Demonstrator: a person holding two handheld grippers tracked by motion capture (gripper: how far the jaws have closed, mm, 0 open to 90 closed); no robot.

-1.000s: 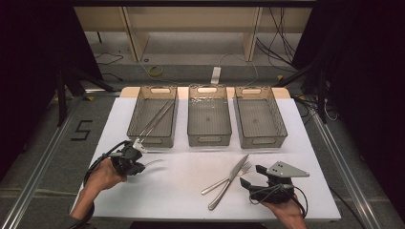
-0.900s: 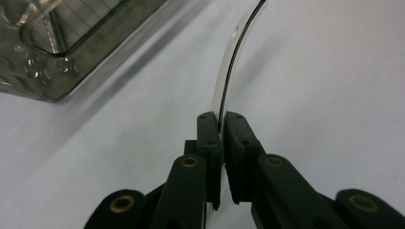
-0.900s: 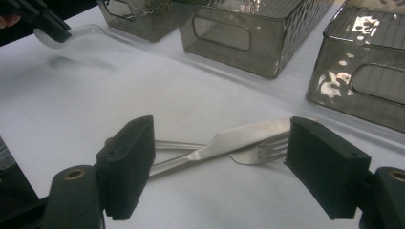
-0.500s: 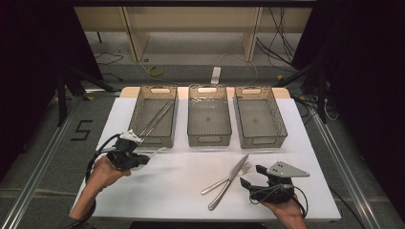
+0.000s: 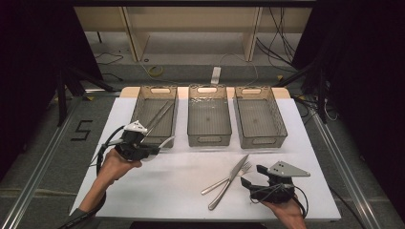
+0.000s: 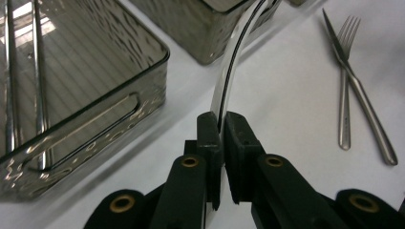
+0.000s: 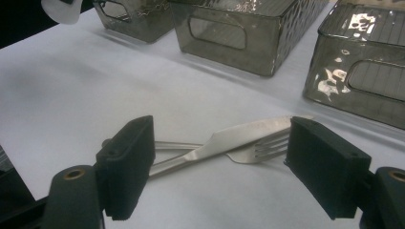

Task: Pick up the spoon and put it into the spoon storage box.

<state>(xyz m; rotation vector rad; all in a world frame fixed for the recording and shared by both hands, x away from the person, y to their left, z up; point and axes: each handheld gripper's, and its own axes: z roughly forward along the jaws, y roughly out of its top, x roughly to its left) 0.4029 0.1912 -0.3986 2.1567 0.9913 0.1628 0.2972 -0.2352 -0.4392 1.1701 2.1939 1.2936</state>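
Jaws of the left tool (image 6: pixel 220 125) are pinching the thin metal handle of a spoon (image 6: pixel 234 62), which is curving up and away from the pads in the left gripper view. In the high view this tool (image 5: pixel 152 149) is hanging just in front of the left bin (image 5: pixel 154 114), which is holding long metal utensils (image 5: pixel 160 114), and the spoon's bowl (image 5: pixel 165 141) is pointing toward the middle bin (image 5: pixel 208 117). The right tool (image 7: pixel 217 162) is resting spread wide, nothing between its pads, facing the crossed knife (image 7: pixel 239 136) and fork (image 7: pixel 260 149) lying on the white surface (image 5: pixel 172 183) near it
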